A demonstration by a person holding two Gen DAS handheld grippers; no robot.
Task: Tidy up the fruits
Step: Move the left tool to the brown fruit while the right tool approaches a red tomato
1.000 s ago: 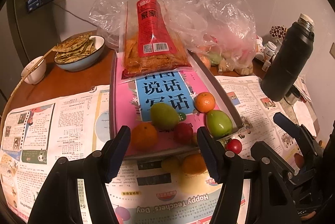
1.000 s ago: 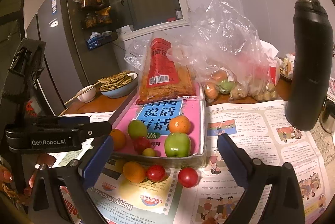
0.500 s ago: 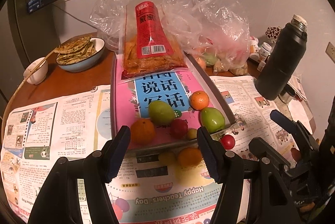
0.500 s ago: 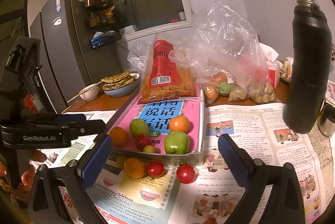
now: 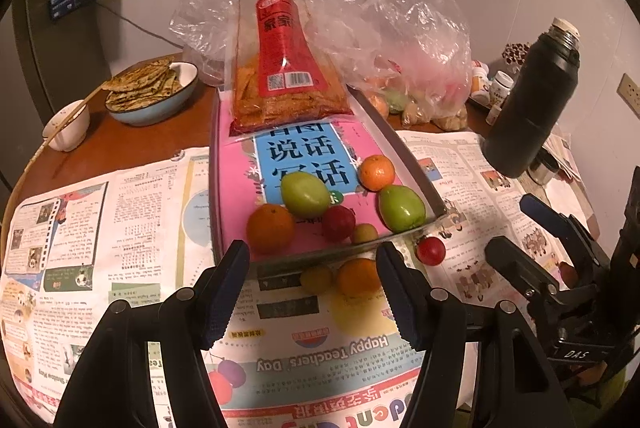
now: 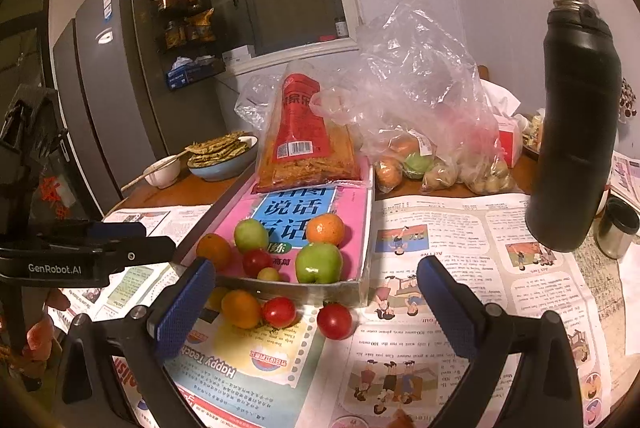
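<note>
A metal tray [image 5: 416, 171] lined with a pink book holds two oranges [image 5: 270, 228], two green fruits [image 5: 304, 192], a red fruit [image 5: 338, 222] and a small yellow one. On the newspaper in front of the tray lie an orange [image 6: 241, 308], two red tomatoes [image 6: 334, 320] and a small yellow fruit [image 5: 316, 278]. My left gripper [image 5: 314, 292] is open and empty, just before the loose fruits. My right gripper [image 6: 316, 306] is open and empty, with the loose fruits between its fingers in view. The tray also shows in the right wrist view [image 6: 366, 224].
A red snack bag [image 5: 284, 75] lies on the tray's far end. Plastic bags of fruit [image 6: 424, 147] sit behind. A tall black flask [image 6: 576, 131] stands at right, a bowl of flatbread [image 5: 152, 91] and a small white bowl [image 5: 66, 123] at left. Newspaper covers the table.
Both grippers have drawn back slightly from the tray, so the fruits look a little farther away. Nothing was picked up or moved.
</note>
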